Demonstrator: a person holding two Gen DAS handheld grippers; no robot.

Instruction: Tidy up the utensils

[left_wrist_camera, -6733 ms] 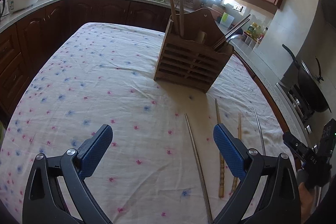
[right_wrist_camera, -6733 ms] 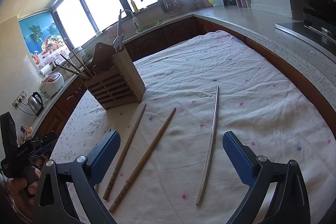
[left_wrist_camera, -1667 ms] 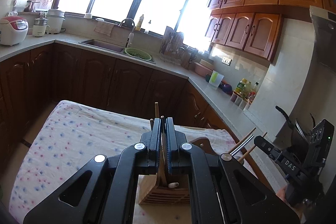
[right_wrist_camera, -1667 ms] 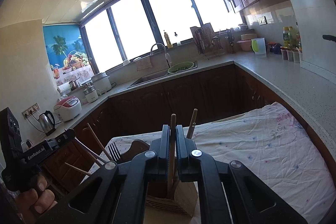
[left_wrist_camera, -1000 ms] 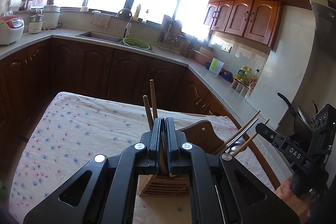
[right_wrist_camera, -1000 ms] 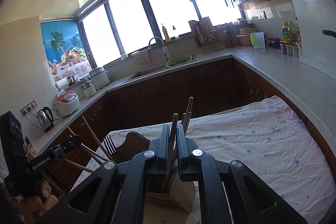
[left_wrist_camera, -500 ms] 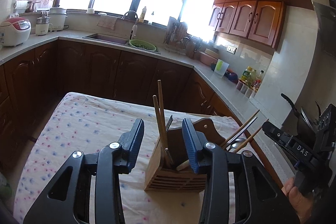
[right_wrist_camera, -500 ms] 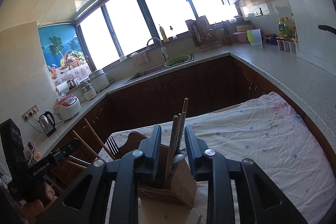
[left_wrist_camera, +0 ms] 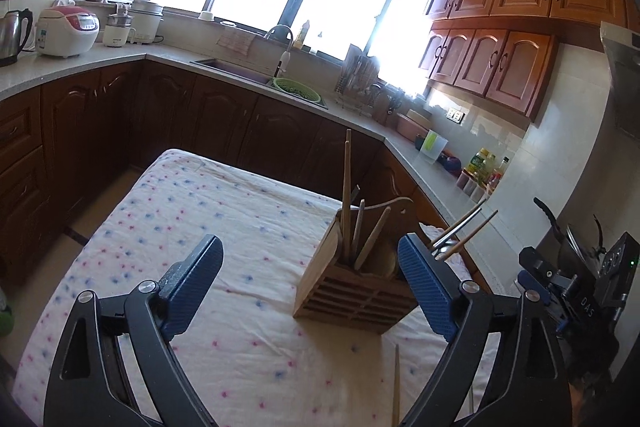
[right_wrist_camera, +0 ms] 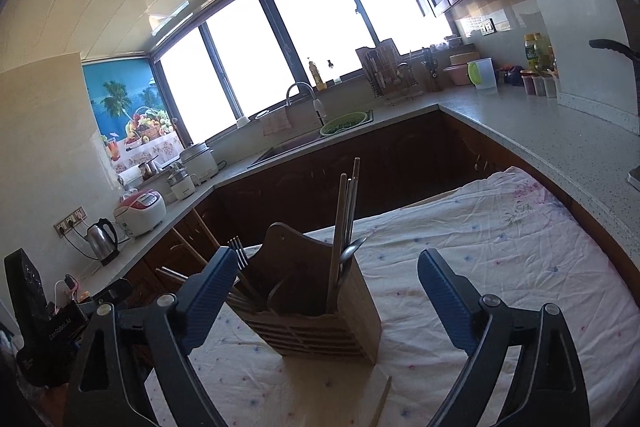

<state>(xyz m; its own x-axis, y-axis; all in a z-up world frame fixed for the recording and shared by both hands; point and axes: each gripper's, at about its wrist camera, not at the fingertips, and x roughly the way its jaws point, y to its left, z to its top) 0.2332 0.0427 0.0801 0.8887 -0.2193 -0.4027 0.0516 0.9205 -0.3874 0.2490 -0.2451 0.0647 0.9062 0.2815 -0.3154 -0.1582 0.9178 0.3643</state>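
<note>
A slatted wooden utensil holder (left_wrist_camera: 354,297) stands on the flowered tablecloth (left_wrist_camera: 208,223); it also shows in the right wrist view (right_wrist_camera: 320,323). Wooden chopsticks (left_wrist_camera: 346,195) stand upright in it, and more chopsticks (left_wrist_camera: 466,227) lean out its far side. In the right wrist view, chopsticks (right_wrist_camera: 344,223), a spoon and a fork (right_wrist_camera: 239,253) stand in it. My left gripper (left_wrist_camera: 310,283) is open and empty above the table, just short of the holder. My right gripper (right_wrist_camera: 324,295) is open and empty, with the holder between its fingers in view. One wooden chopstick (left_wrist_camera: 396,387) lies on the cloth in front of the holder.
Dark cabinets and a grey counter (left_wrist_camera: 80,61) wrap round the table, with a sink (right_wrist_camera: 304,143), a rice cooker (left_wrist_camera: 66,31) and a kettle (right_wrist_camera: 102,241). A pan (left_wrist_camera: 568,227) sits on the stove to the right. The other hand's gripper body (left_wrist_camera: 580,291) is at the right edge.
Both grippers opened, letting go of the chopsticks they held, which now stand in the holder. Both grippers have since opened wider and drawn back a little from the holder.
</note>
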